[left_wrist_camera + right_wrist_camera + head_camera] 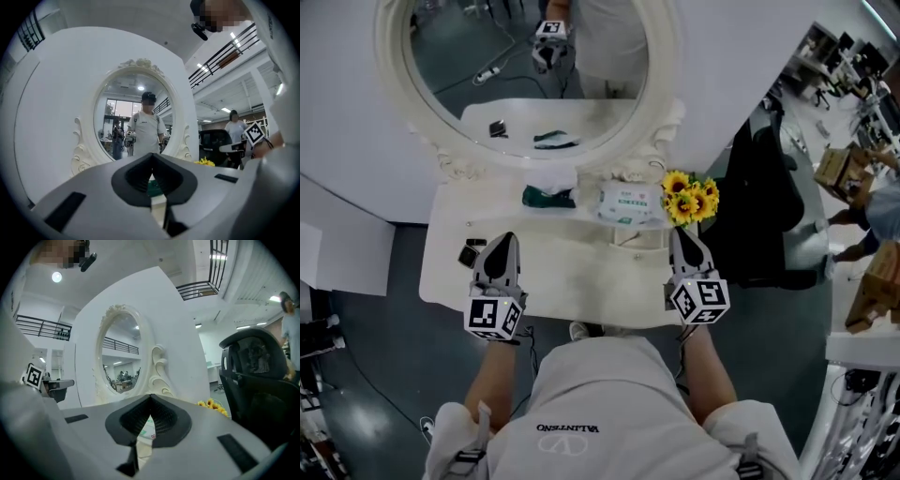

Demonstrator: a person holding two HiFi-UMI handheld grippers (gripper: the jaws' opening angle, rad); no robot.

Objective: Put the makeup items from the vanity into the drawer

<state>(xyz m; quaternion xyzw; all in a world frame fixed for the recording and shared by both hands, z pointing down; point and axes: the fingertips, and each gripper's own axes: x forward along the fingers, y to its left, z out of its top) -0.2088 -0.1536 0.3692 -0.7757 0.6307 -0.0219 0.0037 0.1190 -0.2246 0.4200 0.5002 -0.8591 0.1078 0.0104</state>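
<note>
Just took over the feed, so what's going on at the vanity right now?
A person holds the left tongs and right tongs over the vanity, both shut and empty. A green item, a wipes pack and sunflowers sit by the mirror, a small black item beside the left tongs. Nothing is picked up yet.

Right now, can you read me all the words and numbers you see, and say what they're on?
"VALENTINO": on the person's white shirt, upside down in the head view.
White packet on the vanity: green print, too small to read.
Marker cubes of left gripper and right gripper: patterns only, no words.
</note>
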